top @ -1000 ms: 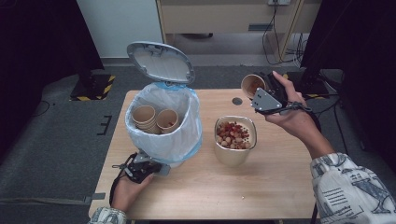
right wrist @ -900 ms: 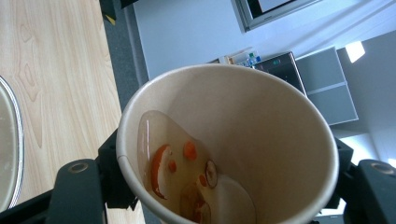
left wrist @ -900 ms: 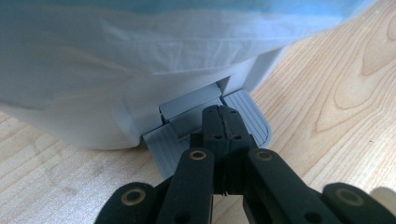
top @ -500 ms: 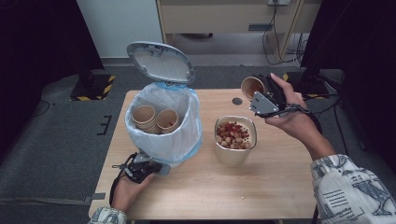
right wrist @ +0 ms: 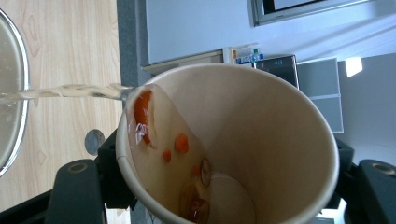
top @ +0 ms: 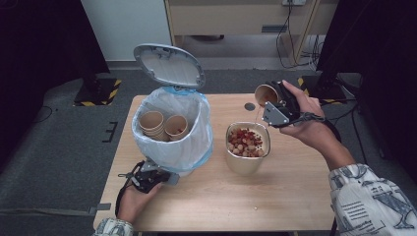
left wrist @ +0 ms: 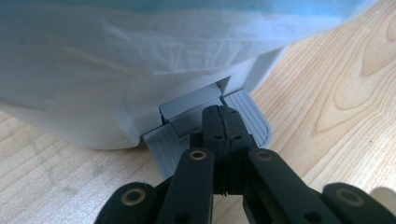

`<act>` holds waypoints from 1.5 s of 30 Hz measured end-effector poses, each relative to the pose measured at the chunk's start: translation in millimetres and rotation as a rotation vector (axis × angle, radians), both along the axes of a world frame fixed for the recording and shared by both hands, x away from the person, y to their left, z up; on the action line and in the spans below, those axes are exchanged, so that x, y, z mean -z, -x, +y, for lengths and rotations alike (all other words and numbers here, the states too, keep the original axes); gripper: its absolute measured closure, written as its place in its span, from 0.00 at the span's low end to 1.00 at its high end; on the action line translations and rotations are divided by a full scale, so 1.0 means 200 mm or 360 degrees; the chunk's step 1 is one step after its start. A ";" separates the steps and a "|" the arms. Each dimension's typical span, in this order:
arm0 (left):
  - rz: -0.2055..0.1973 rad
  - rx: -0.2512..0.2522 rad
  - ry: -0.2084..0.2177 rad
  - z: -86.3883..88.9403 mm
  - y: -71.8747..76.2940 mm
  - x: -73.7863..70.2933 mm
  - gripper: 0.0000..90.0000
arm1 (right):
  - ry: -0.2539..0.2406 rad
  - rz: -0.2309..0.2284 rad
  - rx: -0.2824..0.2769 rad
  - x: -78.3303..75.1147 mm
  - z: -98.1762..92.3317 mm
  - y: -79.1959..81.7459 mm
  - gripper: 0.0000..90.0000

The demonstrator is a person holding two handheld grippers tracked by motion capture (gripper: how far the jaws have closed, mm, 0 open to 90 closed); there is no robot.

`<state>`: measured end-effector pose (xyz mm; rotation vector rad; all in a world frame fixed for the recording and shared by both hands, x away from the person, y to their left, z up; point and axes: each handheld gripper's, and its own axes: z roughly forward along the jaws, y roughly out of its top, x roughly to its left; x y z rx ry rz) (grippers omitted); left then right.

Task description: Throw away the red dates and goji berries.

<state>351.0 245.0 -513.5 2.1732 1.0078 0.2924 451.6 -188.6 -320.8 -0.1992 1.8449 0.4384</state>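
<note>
Right gripper (top: pixel 272 102) clamped on a tilted paper cup (top: pixel 266 93), liquid streaming into the metal bowl (top: pixel 247 164) below (red bits inside), left gripper (left wrist: pixel 223 120) clenched empty, pressing the bin's pedal (left wrist: pixel 250 116).

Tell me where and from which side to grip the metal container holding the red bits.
Grip the metal container by its upper wall, just under the rim, one jaw inside and one outside. Come from the person's near side: the right gripper tips the paper cup over the far edge, and the bin crowds the left.
</note>
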 end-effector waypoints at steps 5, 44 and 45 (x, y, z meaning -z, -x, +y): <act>0.0000 0.0000 0.0000 0.00 0.00 0.00 1.00 | 0.0027 -0.0015 0.0002 0.00 -0.01 0.01 0.31; -0.0002 -0.0003 -0.0002 0.00 0.00 0.00 1.00 | 0.0383 -0.0215 -0.0021 -0.01 0.04 0.08 0.31; -0.0002 -0.0003 -0.0002 0.00 0.00 0.00 1.00 | 0.0400 -0.0226 -0.0027 -0.01 0.04 0.08 0.31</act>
